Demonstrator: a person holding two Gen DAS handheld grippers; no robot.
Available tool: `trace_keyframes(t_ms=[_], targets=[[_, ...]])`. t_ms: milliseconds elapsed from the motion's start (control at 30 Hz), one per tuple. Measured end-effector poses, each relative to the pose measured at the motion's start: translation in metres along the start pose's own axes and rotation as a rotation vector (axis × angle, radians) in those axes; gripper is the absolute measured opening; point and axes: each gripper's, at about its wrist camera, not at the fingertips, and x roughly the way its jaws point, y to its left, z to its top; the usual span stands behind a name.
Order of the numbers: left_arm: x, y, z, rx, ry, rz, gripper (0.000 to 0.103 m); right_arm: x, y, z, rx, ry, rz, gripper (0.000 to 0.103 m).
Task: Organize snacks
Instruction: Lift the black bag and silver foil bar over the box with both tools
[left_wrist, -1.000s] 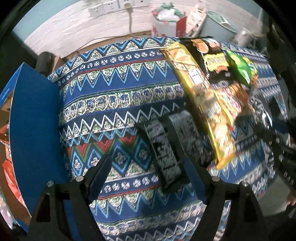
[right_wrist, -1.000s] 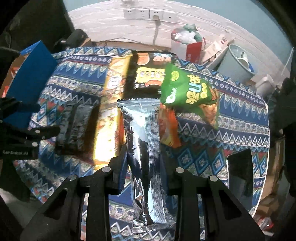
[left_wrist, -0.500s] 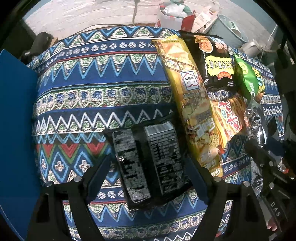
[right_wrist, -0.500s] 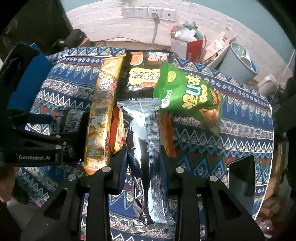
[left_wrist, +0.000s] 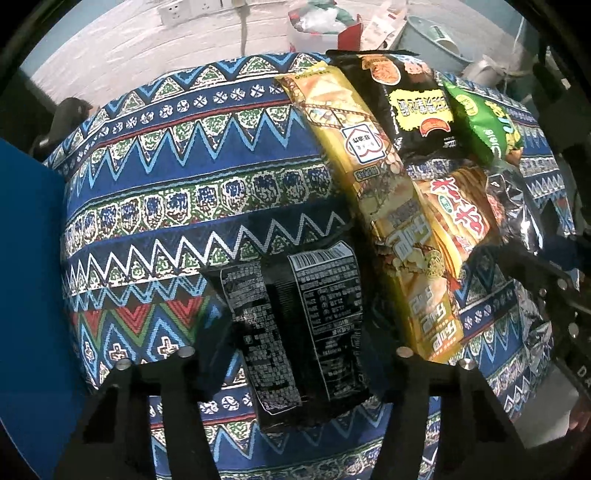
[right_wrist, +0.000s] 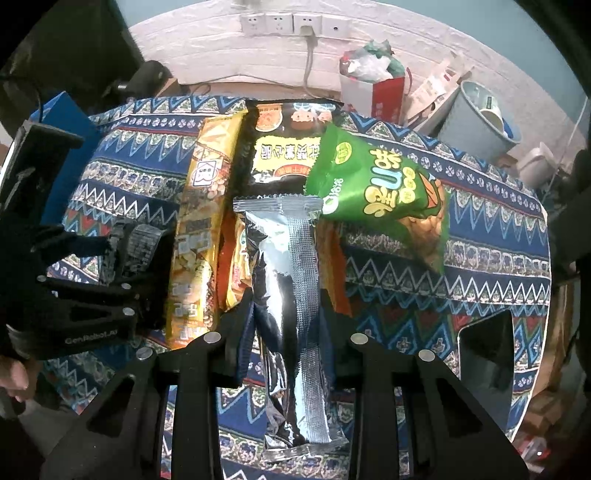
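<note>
Claw (left_wrist: 295, 365) on the left has dropped closer since a second ago and is closing around the black printed snack packet (left_wrist: 295, 325), which lies on the patterned desk (left_wrist: 184, 155) beside the long yellow snack bag (left_wrist: 391, 206). The right claw (right_wrist: 286, 354) stays put, clamped on the silver foil snack packet (right_wrist: 295, 288).

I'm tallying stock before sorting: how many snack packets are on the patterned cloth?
6. Black packet between the left gripper's closing jaws; long yellow packet; orange packet beside it; black bag at the far edge; green bag; silver packet in the right gripper. Others may be hidden underneath.
</note>
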Motion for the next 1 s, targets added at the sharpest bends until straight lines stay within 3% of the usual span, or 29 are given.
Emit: trace_keyframes(t_ms=[267, 600, 767, 1000], targets=[[-0.020, 0.007, -0.008, 0.062, -0.050, 0.046, 0.059, -0.013, 0.006, 0.006, 0.006, -0.033, 0.003, 0.029], [-0.080, 0.007, -0.025, 0.126, -0.168, 0.115, 0.059, -0.039, 0.023, 0.017, -0.003, -0.085, 0.013, 0.029], [-0.100, 0.041, -0.028, 0.133, -0.211, 0.117, 0.059, -0.053, 0.034, 0.023, -0.006, -0.114, 0.020, 0.029], [-0.131, 0.059, -0.037, 0.154, -0.290, 0.166, 0.059, -0.070, 0.051, 0.030, -0.017, -0.155, 0.036, 0.029]])
